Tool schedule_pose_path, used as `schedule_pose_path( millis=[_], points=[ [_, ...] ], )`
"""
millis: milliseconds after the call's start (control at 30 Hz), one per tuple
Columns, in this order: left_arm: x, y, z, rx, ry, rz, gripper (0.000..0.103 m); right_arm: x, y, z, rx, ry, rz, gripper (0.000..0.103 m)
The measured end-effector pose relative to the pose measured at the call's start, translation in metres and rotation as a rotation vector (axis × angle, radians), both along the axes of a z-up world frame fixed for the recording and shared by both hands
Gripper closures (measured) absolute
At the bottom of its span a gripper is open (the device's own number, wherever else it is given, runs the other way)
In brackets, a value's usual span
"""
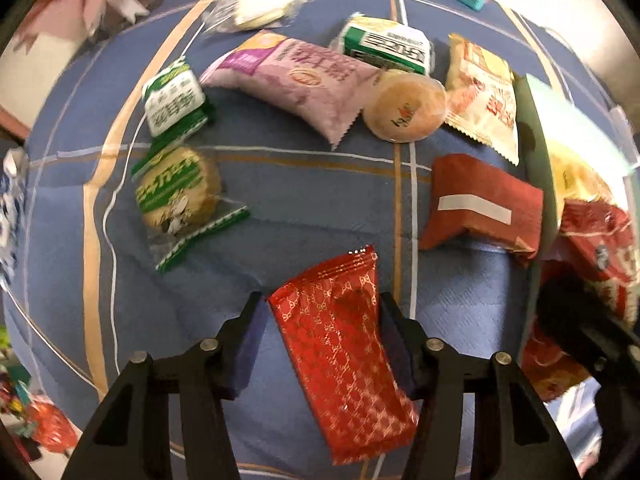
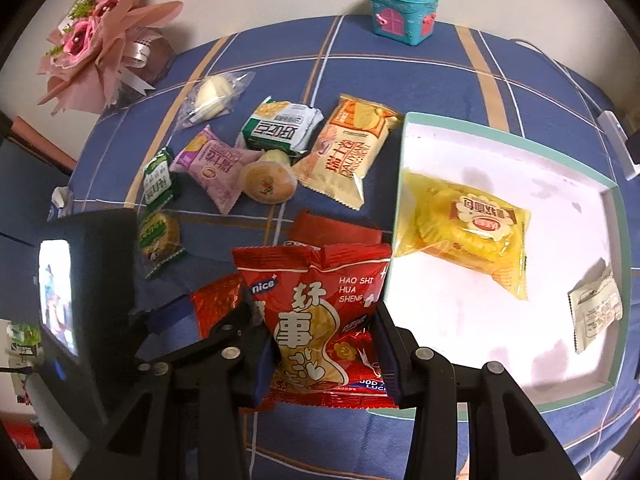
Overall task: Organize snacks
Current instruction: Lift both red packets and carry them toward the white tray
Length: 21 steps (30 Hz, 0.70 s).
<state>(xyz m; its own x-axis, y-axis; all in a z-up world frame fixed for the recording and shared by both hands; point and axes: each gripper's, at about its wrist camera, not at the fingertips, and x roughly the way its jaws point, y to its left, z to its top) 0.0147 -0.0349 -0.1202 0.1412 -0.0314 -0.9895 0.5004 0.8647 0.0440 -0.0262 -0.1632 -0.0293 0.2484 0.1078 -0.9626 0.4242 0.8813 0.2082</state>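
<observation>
Snacks lie scattered on a blue plaid cloth over the table [image 2: 400,68], and the sorting is partway done: the mint-rimmed box [image 2: 404,152] at the right of the right wrist view already holds a yellow bread packet [image 2: 472,232] and a small pale sachet [image 2: 596,312].

The right gripper [image 2: 320,332] has its jaws clenched on a red peanut bag [image 2: 320,312], held at the lower centre of that frame, just beside the box's near-left rim. I judge this the carrying step; the next move calls for swinging the bag rightward over the rim and letting go above bare white floor, away from the bread.

In the left wrist view, the left gripper [image 1: 324,316] straddles a red patterned packet [image 1: 344,356] at lower centre. Its jaws flank the packet closely, but I cannot tell whether they are pinching it.

Many packets wait in the upper half, among them a purple pouch [image 1: 296,80] and a round cake [image 1: 404,106].
</observation>
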Motion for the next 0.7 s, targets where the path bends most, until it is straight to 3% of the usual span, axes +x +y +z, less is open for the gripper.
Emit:
schedule_pose_path(
  millis=[200,433,500,700],
  points=[
    [0.0,-0.004,0.011,-0.027,-0.013,0.01,0.055,-0.002,-0.005,0.002,0.001,0.001,-0.012,0.057],
    [0.015,-0.002,0.048,-0.078,-0.066,0.026,0.056,-0.007,-0.012,0.019,0.005,-0.051,-0.036,0.057],
    [0.037,-0.004,0.058,-0.087,-0.086,0.024,0.056,-0.008,-0.014,0.025,0.005,-0.066,-0.045,0.057],
    [0.038,-0.01,0.07,-0.092,-0.101,0.019,0.056,-0.012,-0.024,0.038,-0.008,-0.099,-0.069,0.057]
  ],
)
